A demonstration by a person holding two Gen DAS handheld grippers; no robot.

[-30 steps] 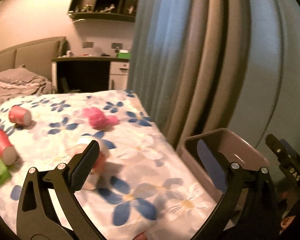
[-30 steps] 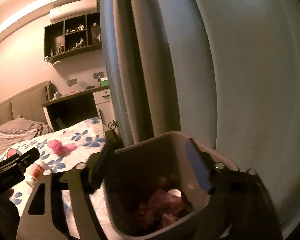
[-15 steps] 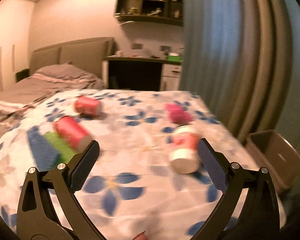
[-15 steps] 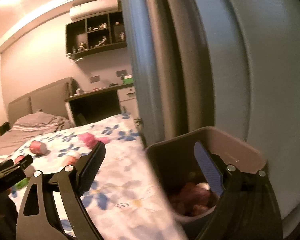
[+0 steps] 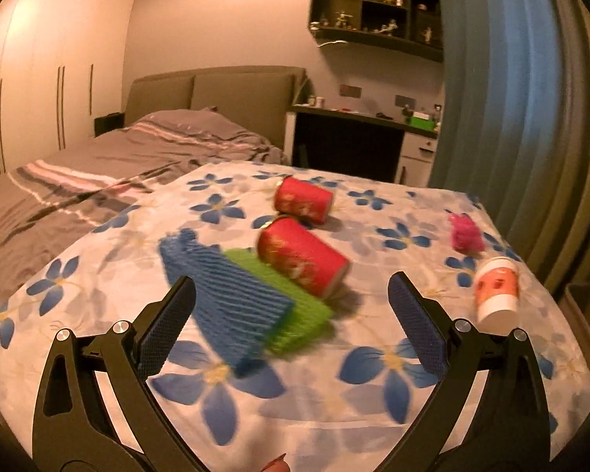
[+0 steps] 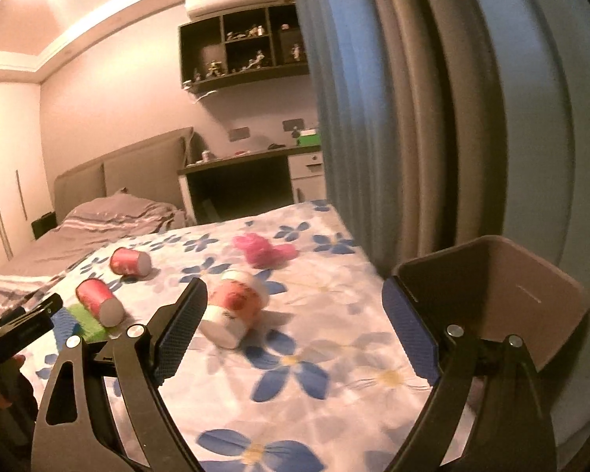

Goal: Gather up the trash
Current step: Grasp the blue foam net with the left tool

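So trash pickup is only partway by the look of it, there's plenty left on the flowered bed cover [image 5: 373,413]. The left hand-held gripper [image 5: 291,318] is spread wide with nothing between its pads, hanging over the near edge of the bed and pointing at a blue foam net sleeve [image 5: 224,303] lying against a green foam net sleeve [image 5: 295,303], with a red paper cup [image 5: 303,261] on its side touching the green one. A second red paper cup [image 5: 305,200] lies further toward the far edge, a crumpled pink wrapper [image 5: 466,232] sits near the curtain-side edge, and a white and orange cup [image 5: 495,289] is tipped over near that same edge. The right hand-held gripper [image 6: 293,326] is also spread and empty, aimed past the white and orange cup. The brown trash bin [image 6: 531,287] stands off the bed beside the curtain [image 6: 413,118], right next to the near corner; I can't see inside it from here. Nothing really blocks the way, though the red cup leaning on the sleeves could roll if they get pulled
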